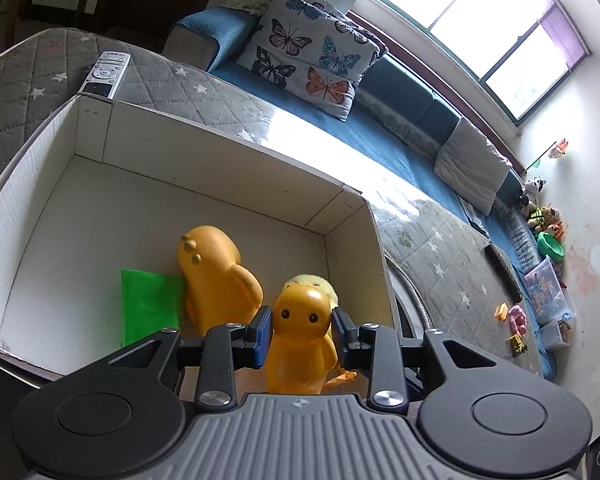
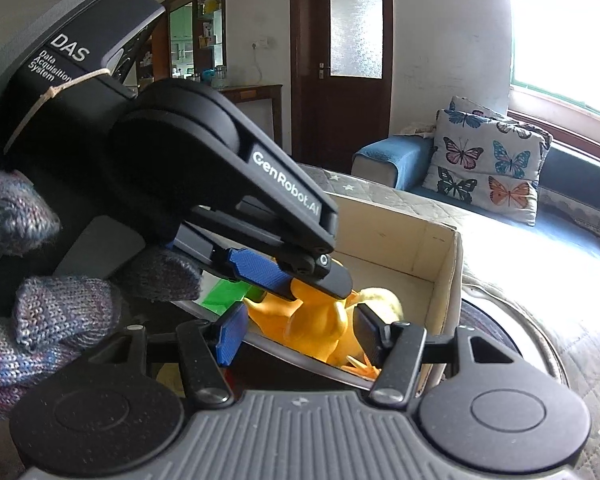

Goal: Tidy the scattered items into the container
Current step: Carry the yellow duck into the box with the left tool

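Here the left gripper (image 1: 301,330) clasped a small orange duck toy (image 1: 300,340) by the head, its blue pads (image 1: 263,334) pressed against both sides, the toy hanging upright just inside the near wall of the white cardboard box (image 1: 228,168). Seen from the right wrist camera, that tool's arm read "GenRobot.AI" and its body "DAS Data Acquisition System", and a hand in a grey knitted glove (image 2: 28,312) held it. The right gripper (image 2: 300,340) stood with its jaws parted at the box's near edge; the orange toy showed between them, but whether the pads touched it could not be told. Deeper in the box a larger orange toy (image 1: 214,276) lay beside a green cloth (image 1: 150,304), and something pale yellow (image 1: 314,282) sat behind the held duck. Past the box's far corner a white remote control (image 1: 106,74) lay on the grey star-patterned quilt (image 1: 204,88). Beyond the box stood a blue sofa (image 1: 380,136) with a butterfly-print cushion (image 1: 312,56).
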The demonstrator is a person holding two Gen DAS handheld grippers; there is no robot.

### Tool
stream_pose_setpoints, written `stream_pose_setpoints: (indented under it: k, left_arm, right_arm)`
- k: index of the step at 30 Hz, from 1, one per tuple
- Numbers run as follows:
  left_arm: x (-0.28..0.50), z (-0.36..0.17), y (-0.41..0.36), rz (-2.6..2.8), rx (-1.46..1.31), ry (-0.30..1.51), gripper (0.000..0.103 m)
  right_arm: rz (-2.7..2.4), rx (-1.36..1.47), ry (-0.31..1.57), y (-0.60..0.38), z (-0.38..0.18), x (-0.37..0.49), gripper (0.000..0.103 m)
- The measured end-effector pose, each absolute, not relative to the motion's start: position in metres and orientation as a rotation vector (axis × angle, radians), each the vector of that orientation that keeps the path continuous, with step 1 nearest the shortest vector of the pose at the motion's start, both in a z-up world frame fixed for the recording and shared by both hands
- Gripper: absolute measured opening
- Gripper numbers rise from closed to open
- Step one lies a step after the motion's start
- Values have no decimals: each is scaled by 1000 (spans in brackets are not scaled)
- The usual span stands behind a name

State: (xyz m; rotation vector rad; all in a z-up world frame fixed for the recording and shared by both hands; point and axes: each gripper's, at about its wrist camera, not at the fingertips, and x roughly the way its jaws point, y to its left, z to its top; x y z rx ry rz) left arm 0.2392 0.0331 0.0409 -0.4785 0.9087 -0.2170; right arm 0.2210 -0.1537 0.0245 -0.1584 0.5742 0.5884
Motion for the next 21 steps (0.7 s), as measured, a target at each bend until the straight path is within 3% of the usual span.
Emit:
stream_pose_setpoints:
  k: [21]
  left_arm:
    - [209,58,36,-222,-444,859,35]
  right_arm:
    - [562,-136,563,-154,30,197,62]
